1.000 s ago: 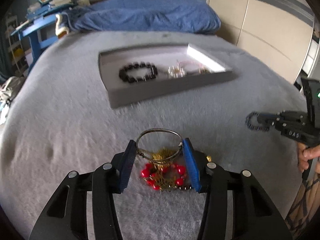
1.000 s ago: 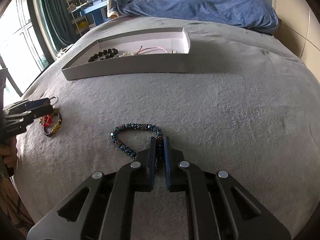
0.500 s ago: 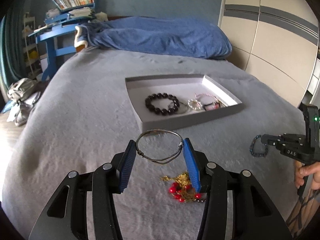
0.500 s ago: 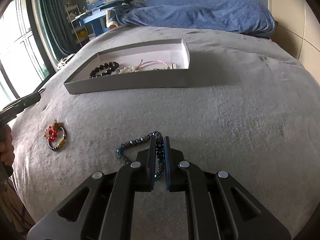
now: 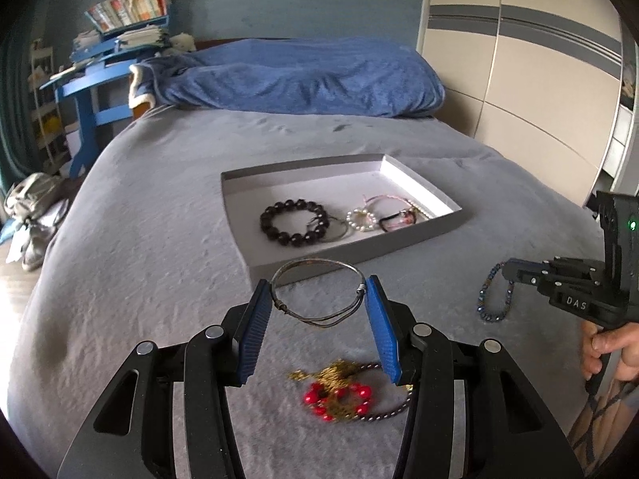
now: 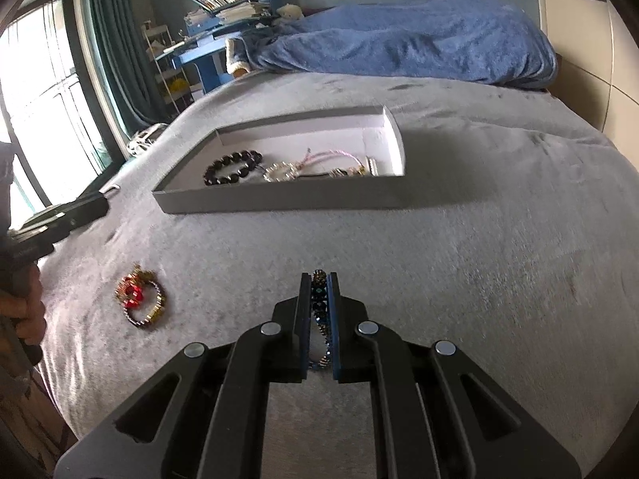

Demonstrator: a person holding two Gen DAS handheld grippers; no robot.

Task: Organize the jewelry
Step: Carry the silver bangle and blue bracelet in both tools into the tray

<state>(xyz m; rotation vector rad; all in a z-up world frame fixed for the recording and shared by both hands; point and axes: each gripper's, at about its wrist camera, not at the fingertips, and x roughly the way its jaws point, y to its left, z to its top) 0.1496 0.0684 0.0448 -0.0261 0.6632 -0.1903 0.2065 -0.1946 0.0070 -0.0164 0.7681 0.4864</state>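
I'm in a bedroom — grey bed (image 5: 167, 207), blue duvet (image 5: 295, 76) up top, wardrobe (image 5: 519, 60) upper right.

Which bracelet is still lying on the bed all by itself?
The red and gold beaded bracelet on the grey blanket. The others lie in the grey tray or hang from a tool.

Two wrist fisheyes, both looking fwd and down over the bed (image 5: 139, 239).
Left cam sits behind its gripper (image 5: 317, 295), facing the tray (image 5: 359, 255) close ahead, wardrobe at right. Right cam views same tray (image 6: 279, 199) from further right, window at left. Shared: tray, red bracelet (image 5: 339, 399) (image 6: 139, 299), blue blanket.
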